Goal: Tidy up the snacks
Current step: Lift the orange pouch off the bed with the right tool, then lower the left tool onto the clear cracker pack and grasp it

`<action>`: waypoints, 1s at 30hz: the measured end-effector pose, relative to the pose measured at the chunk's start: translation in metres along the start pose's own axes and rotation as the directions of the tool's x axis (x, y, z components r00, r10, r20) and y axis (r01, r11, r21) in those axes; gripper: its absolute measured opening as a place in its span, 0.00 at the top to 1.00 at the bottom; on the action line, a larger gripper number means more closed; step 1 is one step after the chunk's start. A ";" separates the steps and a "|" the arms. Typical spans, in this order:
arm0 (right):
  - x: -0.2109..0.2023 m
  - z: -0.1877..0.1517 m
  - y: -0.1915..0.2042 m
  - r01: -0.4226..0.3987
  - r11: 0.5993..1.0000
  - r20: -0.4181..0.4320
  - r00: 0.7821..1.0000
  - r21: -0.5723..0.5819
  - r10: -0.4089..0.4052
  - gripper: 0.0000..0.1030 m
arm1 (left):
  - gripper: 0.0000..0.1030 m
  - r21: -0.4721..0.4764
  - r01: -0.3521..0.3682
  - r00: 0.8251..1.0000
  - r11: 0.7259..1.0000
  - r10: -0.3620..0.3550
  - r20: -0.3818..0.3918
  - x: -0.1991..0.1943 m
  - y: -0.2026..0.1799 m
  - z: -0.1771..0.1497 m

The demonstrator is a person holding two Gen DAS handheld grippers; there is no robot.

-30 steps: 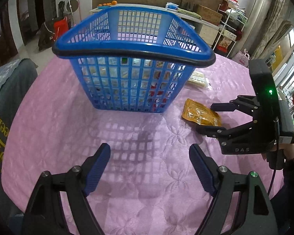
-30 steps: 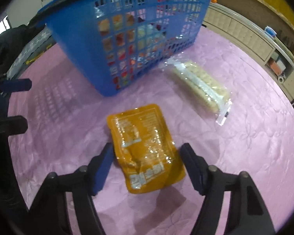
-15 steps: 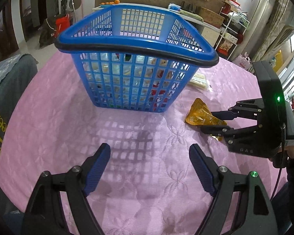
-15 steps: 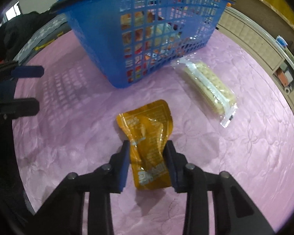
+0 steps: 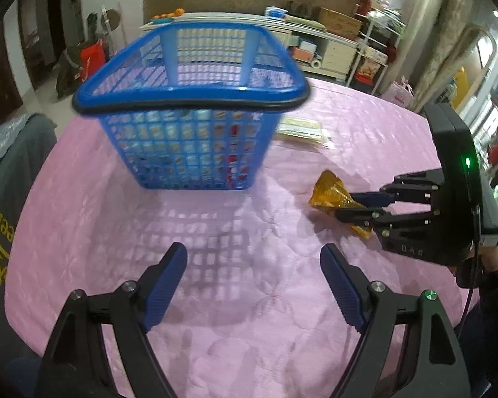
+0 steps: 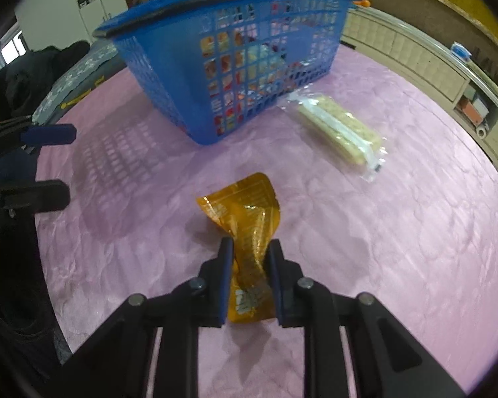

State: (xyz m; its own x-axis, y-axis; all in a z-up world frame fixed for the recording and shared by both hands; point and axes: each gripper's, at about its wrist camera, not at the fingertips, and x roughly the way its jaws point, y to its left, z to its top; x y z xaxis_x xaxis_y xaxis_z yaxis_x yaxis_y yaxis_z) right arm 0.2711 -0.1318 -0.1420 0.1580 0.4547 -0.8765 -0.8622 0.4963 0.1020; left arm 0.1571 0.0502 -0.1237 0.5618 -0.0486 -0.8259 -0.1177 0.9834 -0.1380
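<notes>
We are closing our right gripper (image 6: 249,248) on the crinkled orange foil snack pouch (image 6: 249,219), which is buckling between the fingers just above the pink quilted counter (image 6: 398,248). Its long axis is running ahead toward the blue plastic lattice basket (image 6: 189,76), sitting beyond it. Our left gripper (image 5: 254,278) is hovering wide open and empty, farther from the pouch.

Each camera sits on its gripper, looking steeply down along the fingers, close above the pink tablecloth (image 5: 249,348). Both views share the blue basket (image 5: 189,152) (image 6: 235,76), orange pouch (image 5: 332,194) (image 6: 249,209) and cracker pack (image 6: 342,131).
</notes>
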 end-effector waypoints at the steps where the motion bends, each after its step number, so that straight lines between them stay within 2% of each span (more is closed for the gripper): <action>1: 0.003 0.005 -0.008 0.000 1.000 0.012 1.000 0.015 -0.001 0.76 | 0.21 0.022 0.003 1.000 1.000 -0.003 0.002 -0.002 -0.008 0.000; 5: -0.017 -0.005 -0.032 0.005 0.996 0.076 0.997 0.094 -0.012 0.76 | 0.21 0.138 0.002 1.000 0.990 -0.004 0.015 -0.006 -0.043 0.003; 7: -0.026 -0.011 -0.043 0.013 0.993 0.101 0.995 0.118 -0.025 0.76 | 0.21 0.217 -0.008 1.000 0.976 0.002 0.029 -0.008 -0.065 0.008; 12: -0.044 -0.020 -0.070 0.015 0.981 0.158 0.986 0.193 -0.046 0.76 | 0.21 0.406 -0.054 0.997 0.912 0.024 0.079 -0.005 -0.111 0.024; 18: -0.061 -0.032 -0.105 0.000 0.956 0.213 0.975 0.292 -0.065 0.76 | 0.21 0.487 -0.091 0.995 0.868 0.059 0.081 0.021 -0.131 0.059; 21: -0.066 -0.030 -0.121 0.000 0.944 0.234 0.969 0.330 -0.082 0.76 | 0.21 0.526 -0.066 0.997 0.848 0.043 0.056 0.039 -0.139 0.076; 25: -0.070 -0.022 -0.136 -0.002 0.936 0.258 0.962 0.352 -0.095 0.76 | 0.21 0.538 -0.071 0.997 0.840 0.067 0.026 0.068 -0.150 0.089; 28: -0.070 -0.016 -0.145 0.022 0.937 0.265 0.957 0.349 -0.121 0.75 | 0.21 0.515 -0.067 0.996 0.855 0.084 -0.009 0.091 -0.153 0.101; 30: -0.069 -0.018 -0.154 -0.006 0.922 0.284 0.952 0.387 -0.113 0.75 | 0.21 0.481 -0.093 0.992 0.872 0.121 -0.026 0.105 -0.154 0.108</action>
State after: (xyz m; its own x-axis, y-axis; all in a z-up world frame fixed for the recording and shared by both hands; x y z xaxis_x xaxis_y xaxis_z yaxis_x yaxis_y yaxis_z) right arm 0.3841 -0.2535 -0.1056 0.3848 0.5870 -0.7123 -0.6094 0.7412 0.2816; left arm 0.3227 -0.0874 -0.1303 0.5218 0.0657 -0.8505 0.2394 0.9457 0.2199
